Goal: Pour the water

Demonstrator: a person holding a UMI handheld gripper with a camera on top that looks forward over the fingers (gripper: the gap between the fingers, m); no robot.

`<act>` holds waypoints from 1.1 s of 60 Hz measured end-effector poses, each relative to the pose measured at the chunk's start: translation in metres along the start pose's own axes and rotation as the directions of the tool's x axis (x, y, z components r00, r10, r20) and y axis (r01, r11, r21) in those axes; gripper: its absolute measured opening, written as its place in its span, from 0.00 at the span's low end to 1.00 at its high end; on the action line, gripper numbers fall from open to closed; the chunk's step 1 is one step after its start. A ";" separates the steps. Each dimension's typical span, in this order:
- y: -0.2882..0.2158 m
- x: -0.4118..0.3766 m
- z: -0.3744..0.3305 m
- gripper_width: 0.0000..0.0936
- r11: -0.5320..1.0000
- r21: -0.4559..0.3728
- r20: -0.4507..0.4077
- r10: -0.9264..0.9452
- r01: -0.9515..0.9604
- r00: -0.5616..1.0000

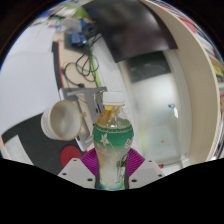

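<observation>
- The claw (111,172) is closed on a small plastic bottle (112,148), its magenta pads (84,160) pressing the lower body from either side. The bottle stands upright between the fingers, green label facing out, pale cap (113,98) on top.
- From where I stand the cap looks to be in place, though I can't tell whether it is tight or only resting there. If it is sealed, nothing will come out until that is dealt with.
- Just beside the bottle, toward its upper left, is a white cup (62,120). It appears tipped, its mouth turned toward the claw, so I can't say for sure that it is sitting level on the white surface (160,95).
- A tangle of dark cables (84,68) lies farther back on the surface, well apart from the bottle. There is other clutter beyond it, too small to name.
- The step in hand, as I judge it, is bringing the bottle's neck over the cup and tilting.
- To do it well, I'd want the bottle's mouth above the cup's opening before any tilt begins, then a slow roll of the wrist so the stream starts thin.
- The grip sits low on a soft-walled bottle, so a hard squeeze may push water out early; steady pressure is better.
- A light cup could be knocked by the neck, so keep the two from touching.
</observation>
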State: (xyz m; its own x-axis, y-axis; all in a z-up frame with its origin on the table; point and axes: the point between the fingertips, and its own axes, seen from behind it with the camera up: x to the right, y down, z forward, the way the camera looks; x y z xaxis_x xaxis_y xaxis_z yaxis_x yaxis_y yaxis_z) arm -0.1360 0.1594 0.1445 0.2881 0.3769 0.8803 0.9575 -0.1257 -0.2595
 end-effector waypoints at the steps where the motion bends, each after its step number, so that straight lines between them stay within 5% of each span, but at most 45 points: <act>1: -0.001 0.000 -0.001 0.35 0.998 0.012 0.009 0.054 -0.054 0.999; 10: -0.019 -0.008 -0.009 0.35 0.838 0.098 0.171 0.518 -0.537 0.838; 20: -0.007 -0.007 0.000 0.35 0.507 0.084 0.278 0.815 -0.858 0.509; 33: 0.012 -0.016 0.024 0.35 0.321 0.098 0.289 0.897 -0.942 0.335; 54: 0.015 -0.038 0.039 0.38 0.290 0.151 0.272 0.907 -0.945 0.322; 66: 0.019 -0.048 0.034 0.59 0.305 0.089 0.262 0.911 -0.948 0.318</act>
State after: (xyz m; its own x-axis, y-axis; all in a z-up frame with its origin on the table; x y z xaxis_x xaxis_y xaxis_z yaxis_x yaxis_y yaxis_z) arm -0.1313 0.1701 0.0835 0.9675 0.2454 -0.0610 0.0198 -0.3140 -0.9492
